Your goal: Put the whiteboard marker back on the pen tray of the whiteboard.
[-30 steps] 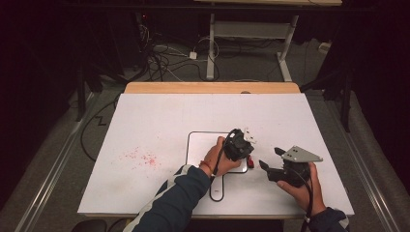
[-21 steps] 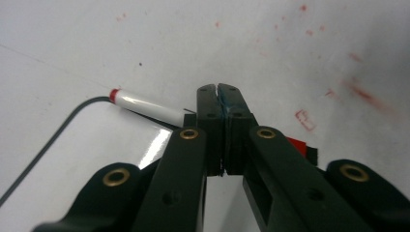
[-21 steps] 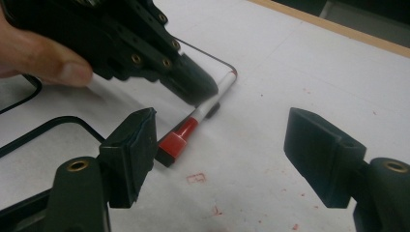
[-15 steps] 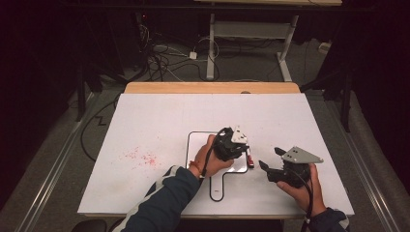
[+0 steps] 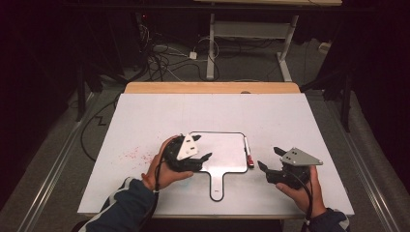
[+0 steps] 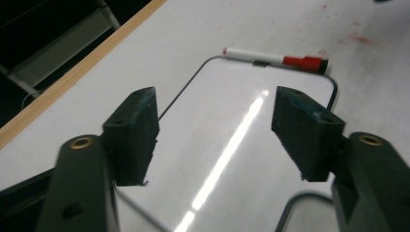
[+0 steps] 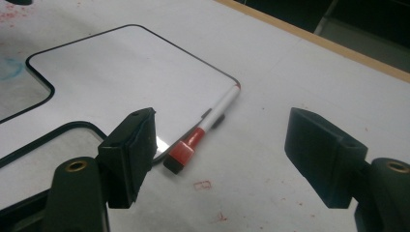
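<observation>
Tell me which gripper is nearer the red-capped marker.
Right. The right gripper sits just beside the marker, jaws open toward it; the left gripper is across the whiteboard, farther off.

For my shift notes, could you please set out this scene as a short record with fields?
surface: white table with faint red marks
board: small whiteboard with a handle, lying flat
marker: red-capped marker lying along the board's right edge
left gripper: over the board's left part, its fingers just opened, nothing between them
right gripper: open, right of the board, pointed toward the marker, not touching it
</observation>
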The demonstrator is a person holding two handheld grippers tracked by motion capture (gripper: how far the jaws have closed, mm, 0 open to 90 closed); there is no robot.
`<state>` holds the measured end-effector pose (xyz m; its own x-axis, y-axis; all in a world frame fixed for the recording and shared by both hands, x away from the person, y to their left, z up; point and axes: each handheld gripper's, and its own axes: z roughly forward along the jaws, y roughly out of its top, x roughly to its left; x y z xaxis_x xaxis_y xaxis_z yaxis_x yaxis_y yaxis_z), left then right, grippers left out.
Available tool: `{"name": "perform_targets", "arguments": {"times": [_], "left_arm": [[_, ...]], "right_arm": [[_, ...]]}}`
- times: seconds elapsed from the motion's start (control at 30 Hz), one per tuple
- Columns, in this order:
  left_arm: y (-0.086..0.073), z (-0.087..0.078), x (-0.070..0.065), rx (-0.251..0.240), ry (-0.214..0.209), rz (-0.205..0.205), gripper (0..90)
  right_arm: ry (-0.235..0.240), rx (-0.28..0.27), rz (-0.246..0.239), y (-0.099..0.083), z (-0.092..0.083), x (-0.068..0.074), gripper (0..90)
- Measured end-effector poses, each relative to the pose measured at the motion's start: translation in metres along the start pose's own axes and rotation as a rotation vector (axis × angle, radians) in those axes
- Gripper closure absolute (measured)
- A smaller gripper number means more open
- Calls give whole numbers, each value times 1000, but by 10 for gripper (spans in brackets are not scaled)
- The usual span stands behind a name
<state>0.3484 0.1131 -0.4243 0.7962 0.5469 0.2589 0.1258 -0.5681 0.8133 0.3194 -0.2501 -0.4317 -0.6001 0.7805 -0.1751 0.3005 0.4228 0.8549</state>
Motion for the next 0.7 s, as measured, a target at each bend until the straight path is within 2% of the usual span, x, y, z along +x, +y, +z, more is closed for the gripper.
{"name": "perform_targets", "arguments": {"times": [0.23,0.37,0.5,0.7], "left_arm": [[-43,-41,13,8,77,-34,239],[-63,-52,16,39,96,-59,228],[-75,-60,20,54,105,-81,218],[-91,-72,16,85,128,-77,218]], "right_arm": [[2,-13,-25,-11,-7,2,254],[-8,-34,-18,-15,-11,2,226],[-16,-40,-16,-17,-12,2,207],[-43,-33,-22,-23,-16,2,178]]}}
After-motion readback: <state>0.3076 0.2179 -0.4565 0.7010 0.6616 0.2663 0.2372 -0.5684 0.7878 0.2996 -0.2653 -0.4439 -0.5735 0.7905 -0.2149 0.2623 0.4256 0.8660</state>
